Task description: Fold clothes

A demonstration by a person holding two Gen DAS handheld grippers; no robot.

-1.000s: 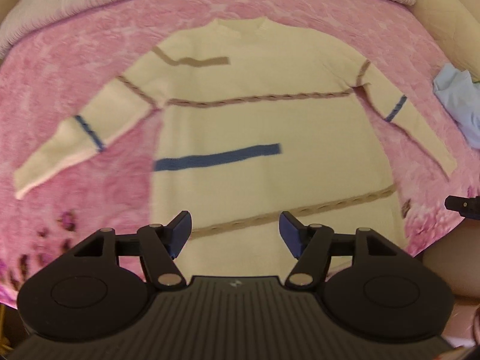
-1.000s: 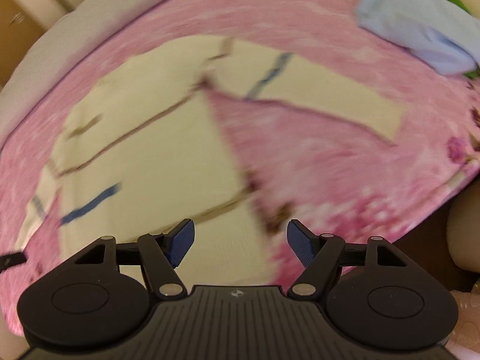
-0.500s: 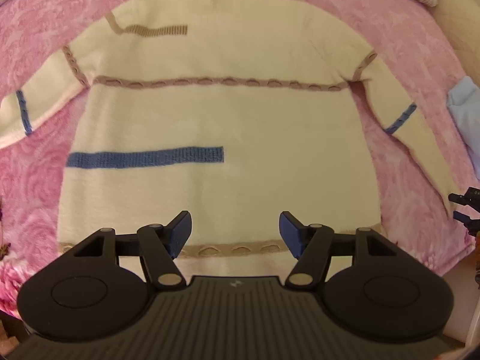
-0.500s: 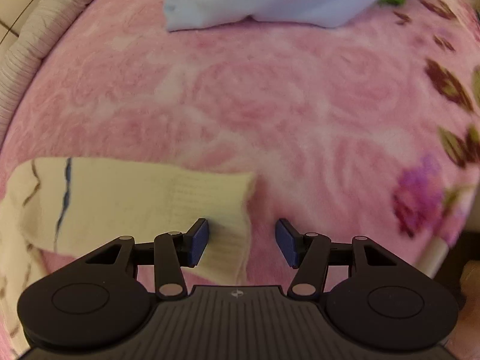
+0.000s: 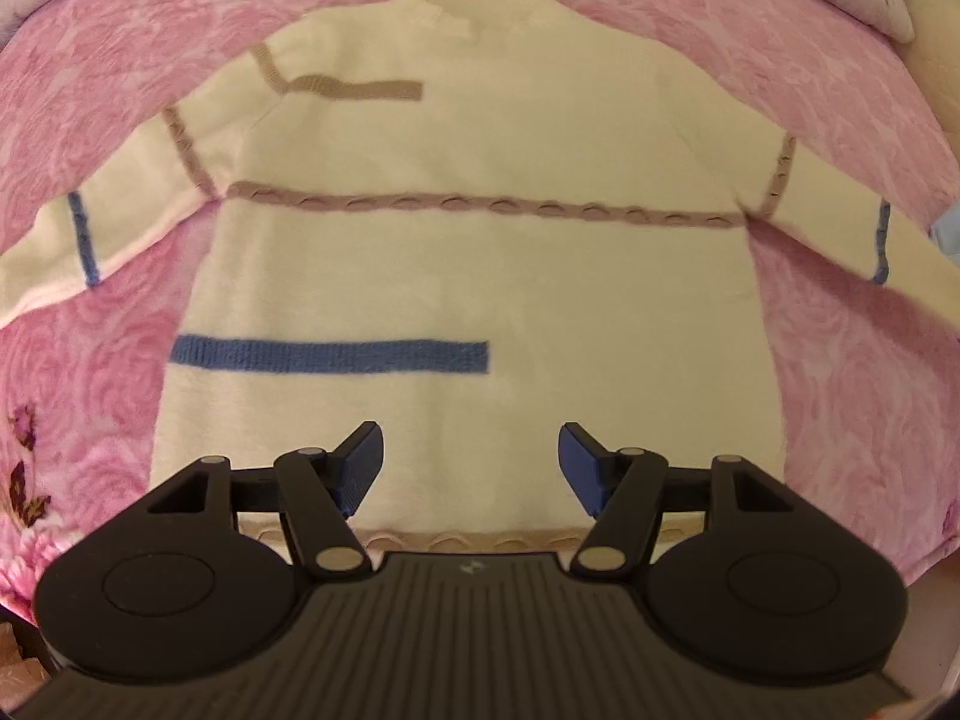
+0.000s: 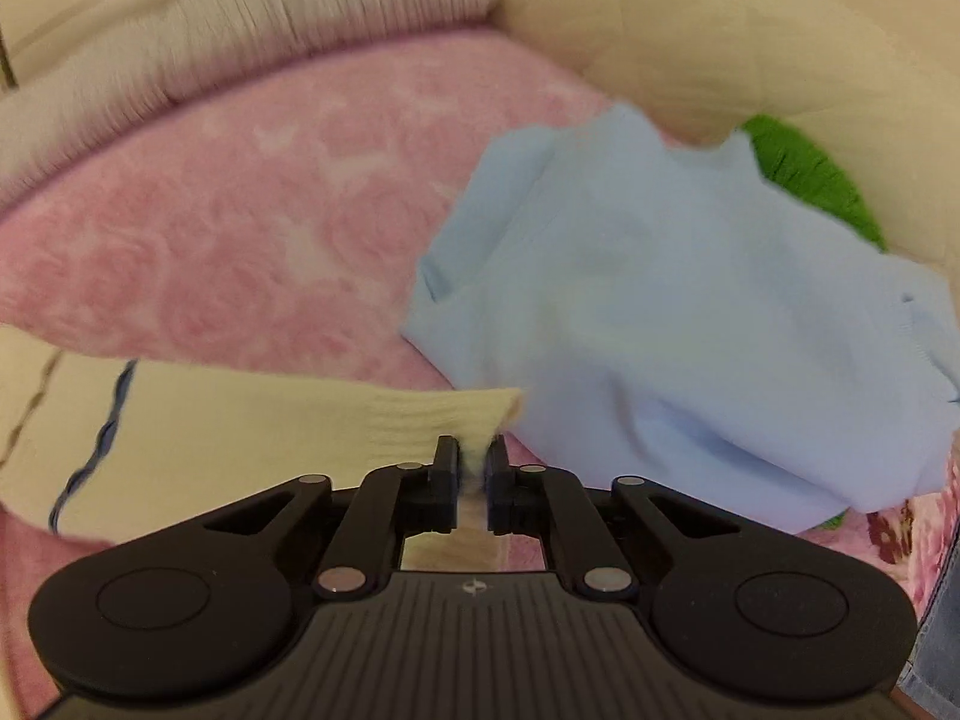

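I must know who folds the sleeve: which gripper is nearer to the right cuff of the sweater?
Right. The right gripper is shut on the cuff. The left gripper hangs open over the sweater near its bottom hem, away from that cuff.

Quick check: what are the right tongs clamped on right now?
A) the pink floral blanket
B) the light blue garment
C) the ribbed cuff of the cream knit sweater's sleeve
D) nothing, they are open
C: the right tongs pinch the cream knit sweater's ribbed cuff, beside the light blue garment.
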